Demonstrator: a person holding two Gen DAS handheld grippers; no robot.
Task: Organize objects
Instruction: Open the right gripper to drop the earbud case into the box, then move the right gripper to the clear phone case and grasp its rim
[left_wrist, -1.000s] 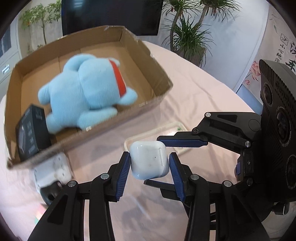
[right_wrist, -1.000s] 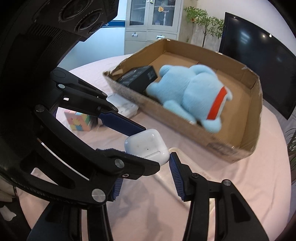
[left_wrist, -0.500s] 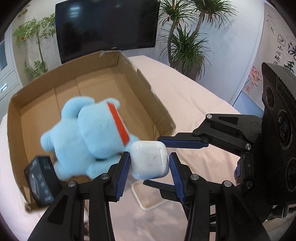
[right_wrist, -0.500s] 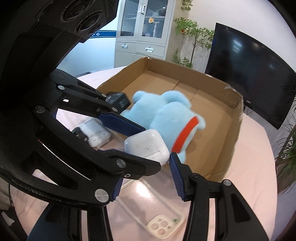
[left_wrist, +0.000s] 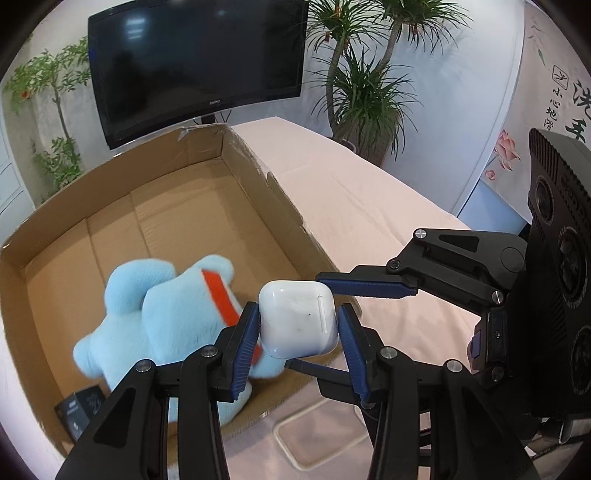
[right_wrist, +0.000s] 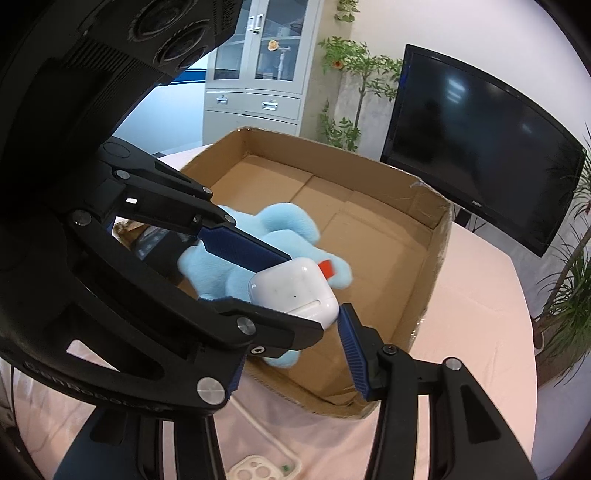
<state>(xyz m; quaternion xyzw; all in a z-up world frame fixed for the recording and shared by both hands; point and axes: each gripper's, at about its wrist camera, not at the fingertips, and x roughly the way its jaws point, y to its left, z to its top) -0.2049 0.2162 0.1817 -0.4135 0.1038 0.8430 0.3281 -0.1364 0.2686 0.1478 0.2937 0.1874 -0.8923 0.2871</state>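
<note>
1. Carrying step; white case (left_wrist: 298, 318) pinched by left gripper (left_wrist: 297, 334) and, seemingly, right gripper (right_wrist: 291, 325); held over box (left_wrist: 236, 147) near plush (left_wrist: 166, 317).
2. Next: clear the rim; lower onto bare floor; release both.

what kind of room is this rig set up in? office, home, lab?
Most likely an office or meeting room, not a home. A big dark screen stands at the far end of a long table with a pink cloth, a grey filing cabinet with glass doors stands by the wall, and potted plants fill the corners.
</note>
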